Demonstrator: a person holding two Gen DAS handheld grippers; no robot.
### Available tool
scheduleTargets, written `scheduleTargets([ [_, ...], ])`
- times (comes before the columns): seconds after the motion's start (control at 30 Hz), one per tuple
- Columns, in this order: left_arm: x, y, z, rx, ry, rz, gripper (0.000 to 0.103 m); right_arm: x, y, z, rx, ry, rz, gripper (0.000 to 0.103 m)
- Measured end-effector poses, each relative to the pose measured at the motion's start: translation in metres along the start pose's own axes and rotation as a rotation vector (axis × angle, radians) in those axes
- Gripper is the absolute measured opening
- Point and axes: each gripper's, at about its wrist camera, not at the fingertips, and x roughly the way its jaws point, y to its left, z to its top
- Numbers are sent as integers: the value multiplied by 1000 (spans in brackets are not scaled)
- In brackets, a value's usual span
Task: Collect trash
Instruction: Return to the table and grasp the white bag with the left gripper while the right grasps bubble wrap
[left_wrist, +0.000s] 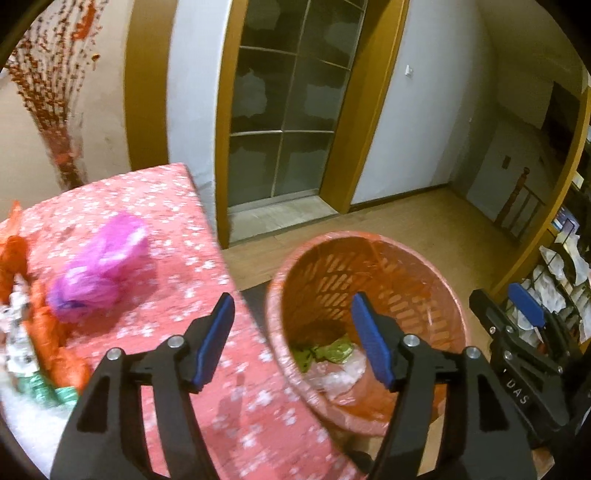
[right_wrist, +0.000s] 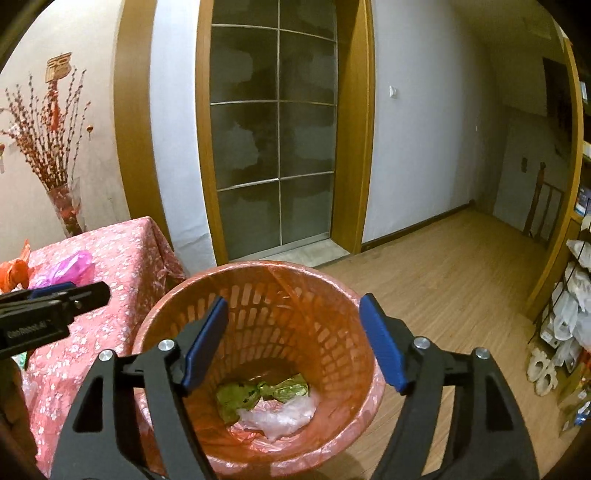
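An orange slatted waste basket (left_wrist: 439, 291) (right_wrist: 343, 321) lined with a red bag stands on the floor beside the table. It holds green wrappers (right_wrist: 258, 393) and clear plastic (right_wrist: 280, 411). My right gripper (right_wrist: 293, 339) is open and empty above the basket mouth. My left gripper (left_wrist: 293, 339) is open and empty over the table edge next to the basket. A crumpled purple plastic bag (left_wrist: 103, 269) (right_wrist: 68, 271) lies on the table. Orange bags (left_wrist: 55, 332) and green and white wrappers (left_wrist: 40, 384) lie at the table's left.
The table (left_wrist: 177, 206) has a pink flowered cloth. A glass sliding door (right_wrist: 273, 140) in a wooden frame is behind. A vase of red branches (right_wrist: 62, 206) stands at the far left. A wire rack with bags (right_wrist: 569, 314) stands on the right, on a wooden floor (right_wrist: 443, 266).
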Motion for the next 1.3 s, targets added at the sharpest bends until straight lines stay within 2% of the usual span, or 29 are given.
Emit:
scheduleTargets([
  [0.13, -25, 18, -4, -15, -19, 34, 66, -7, 16, -1, -14, 8, 28, 74],
  [0.23, -51, 37, -8, -36, -43, 66, 67, -15, 30, -3, -32, 7, 50, 79],
  [0.4, -92, 76, -15, -84, -89, 137, 71, -31, 63, -7, -56, 15, 130, 80],
  [0.63, -149, 159, -46, -192, -127, 305, 73, -51, 132, -23, -149, 45, 309, 80],
  [0.83, -183, 220, -75, -304, -136, 404, 73, -66, 192, -38, -199, 90, 483, 80],
  [0.97, -202, 249, -94, -350, -140, 447, 73, -66, 229, -53, -247, 133, 538, 79],
  [1.13, -210, 265, -113, -384, -131, 458, 73, -55, 257, -74, -314, 207, 536, 71],
  [1.2, -212, 271, -117, -392, -132, 455, 73, -44, 261, -84, -332, 263, 525, 63],
  [1.27, -213, 274, -120, -399, -133, 446, 73, -40, 261, -91, -328, 296, 531, 50],
  [1.3, -213, 275, -121, -400, -134, 443, 73, -39, 260, -93, -324, 300, 538, 48],
])
